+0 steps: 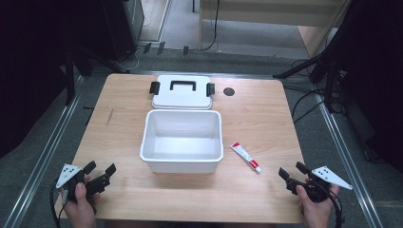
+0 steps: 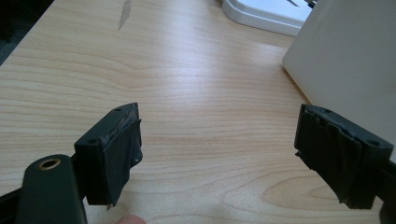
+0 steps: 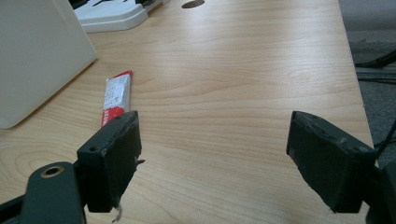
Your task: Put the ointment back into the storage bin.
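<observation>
An open white plastic box (image 1: 182,140) stands in the middle of the wooden table, empty inside. Its white lid (image 1: 182,91) with a black handle and black clips lies flat just behind it. A small white and red tube (image 1: 245,156) lies on the table to the right of the box, also seen as the tube (image 3: 115,97) ahead of the right jaws. My left gripper (image 1: 100,172) is open near the front left corner, nothing between its jaws. My right gripper (image 1: 291,171) is open near the front right corner, a short way from the tube.
A round dark hole (image 1: 229,91) sits in the tabletop at the back right. The box wall (image 2: 345,60) rises to the right of the left gripper. Metal rails run along both table sides; tripod legs and cables lie on the floor beyond.
</observation>
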